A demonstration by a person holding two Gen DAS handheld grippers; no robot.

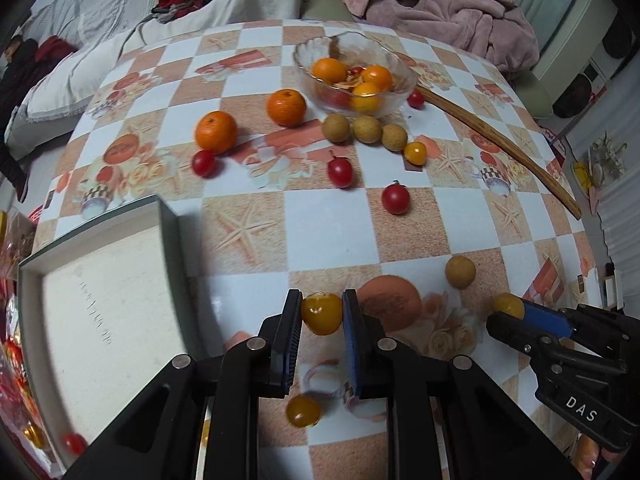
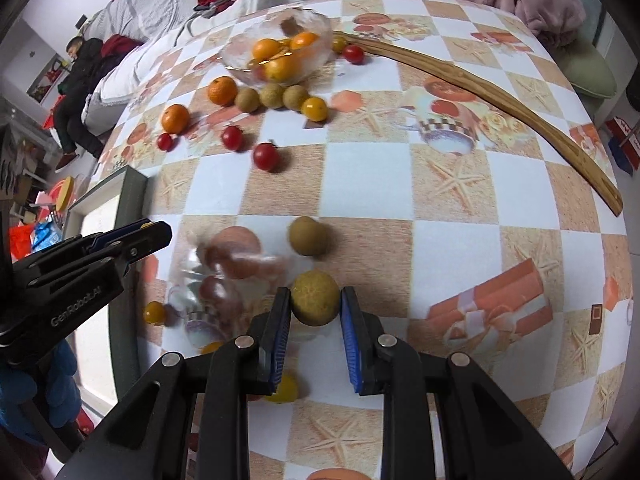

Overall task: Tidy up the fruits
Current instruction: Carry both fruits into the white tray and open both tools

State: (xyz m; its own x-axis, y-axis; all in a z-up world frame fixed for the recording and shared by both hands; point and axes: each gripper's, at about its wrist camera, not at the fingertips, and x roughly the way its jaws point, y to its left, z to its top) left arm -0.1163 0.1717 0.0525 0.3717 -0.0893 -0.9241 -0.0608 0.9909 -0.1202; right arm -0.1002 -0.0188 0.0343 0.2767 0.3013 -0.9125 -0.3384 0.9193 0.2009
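Observation:
My left gripper is shut on a yellow cherry tomato held above the table, right of a white tray. My right gripper is shut on a brown longan above the table; it also shows in the left wrist view. A second longan lies just beyond it. A glass bowl with oranges and tomatoes stands at the far side. Two oranges, three longans and several red cherry tomatoes lie loose before it.
A long wooden stick lies across the table's right side. Yellow tomatoes lie on the table under my grippers. A small red tomato sits in the tray's near corner. Bedding and a pink blanket lie beyond the table.

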